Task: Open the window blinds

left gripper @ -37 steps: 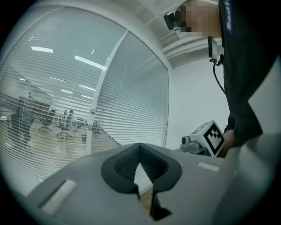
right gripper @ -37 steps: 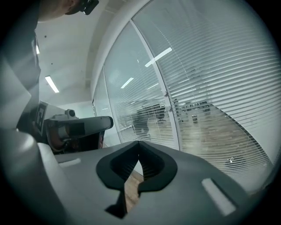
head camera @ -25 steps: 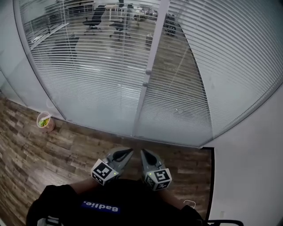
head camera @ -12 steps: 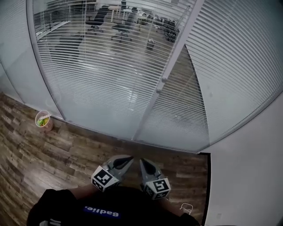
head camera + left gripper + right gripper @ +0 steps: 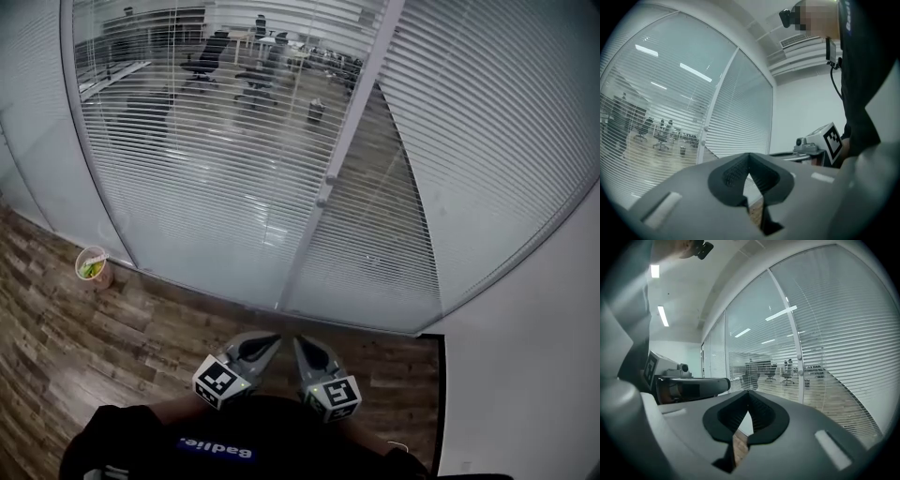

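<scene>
Low in the frame, the left gripper (image 5: pixel 266 341) and right gripper (image 5: pixel 306 344) sit side by side above the wood floor (image 5: pixel 112 337). Each has its fingers pressed together on nothing. The window blinds (image 5: pixel 216 169) hang lowered across the upper frame, apart from both grippers. Office chairs (image 5: pixel 202 58) show through the left panel's slats.
</scene>
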Tool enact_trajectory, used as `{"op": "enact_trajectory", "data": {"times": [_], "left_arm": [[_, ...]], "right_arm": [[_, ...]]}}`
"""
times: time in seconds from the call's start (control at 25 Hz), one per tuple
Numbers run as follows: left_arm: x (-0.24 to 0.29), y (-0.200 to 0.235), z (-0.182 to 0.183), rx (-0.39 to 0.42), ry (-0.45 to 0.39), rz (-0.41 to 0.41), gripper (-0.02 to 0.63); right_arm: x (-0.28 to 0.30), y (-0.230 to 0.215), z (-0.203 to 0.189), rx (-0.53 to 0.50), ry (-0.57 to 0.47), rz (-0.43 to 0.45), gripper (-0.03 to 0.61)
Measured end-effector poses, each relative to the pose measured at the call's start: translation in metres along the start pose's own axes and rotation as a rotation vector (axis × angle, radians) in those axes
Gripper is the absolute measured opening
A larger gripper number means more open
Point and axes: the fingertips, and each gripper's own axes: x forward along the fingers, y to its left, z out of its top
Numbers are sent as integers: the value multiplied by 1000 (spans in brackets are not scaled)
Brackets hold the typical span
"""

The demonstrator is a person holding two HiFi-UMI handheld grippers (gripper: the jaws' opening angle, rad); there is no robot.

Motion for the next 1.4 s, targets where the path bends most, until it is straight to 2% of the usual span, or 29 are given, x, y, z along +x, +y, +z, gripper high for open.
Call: {"op": "enact_trajectory", "data": {"times": [0.36, 0.52, 1.4], "left_arm": [[18, -20, -4, 13, 20, -24, -2], [18, -20, -6, 16, 31, -20, -2], [18, -29, -16, 28, 55, -49, -2]], "right_arm": [[-20, -19, -7, 45, -14, -19, 2], [-21, -19, -3, 26, -28, -16, 2], [-23, -14, -14, 57, -8, 4, 2]]}}
